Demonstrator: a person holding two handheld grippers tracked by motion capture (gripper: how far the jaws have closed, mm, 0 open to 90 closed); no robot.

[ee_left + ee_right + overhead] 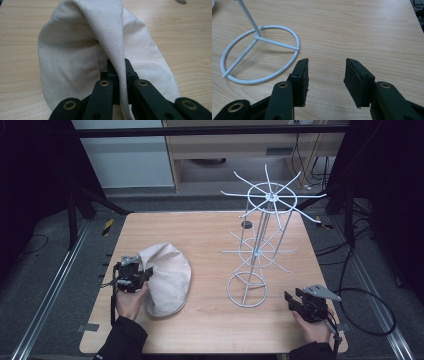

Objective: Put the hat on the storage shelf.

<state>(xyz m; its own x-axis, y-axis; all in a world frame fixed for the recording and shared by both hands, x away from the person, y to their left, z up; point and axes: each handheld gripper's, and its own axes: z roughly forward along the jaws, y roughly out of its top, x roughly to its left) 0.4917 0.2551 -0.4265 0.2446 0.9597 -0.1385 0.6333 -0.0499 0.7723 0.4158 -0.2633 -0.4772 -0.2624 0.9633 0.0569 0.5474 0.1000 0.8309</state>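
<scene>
While pinching cloth cap — left gripper, lifted edge.

A wooden table carries a cream cloth cap and white wire rack.

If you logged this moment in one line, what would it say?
left tool: shut on cream cap | right tool: open, beside white wire rack base | table

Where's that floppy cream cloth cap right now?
The cream cloth cap lies on the wooden table's left side, pinched by the left gripper, left of the white wire rack.
</scene>
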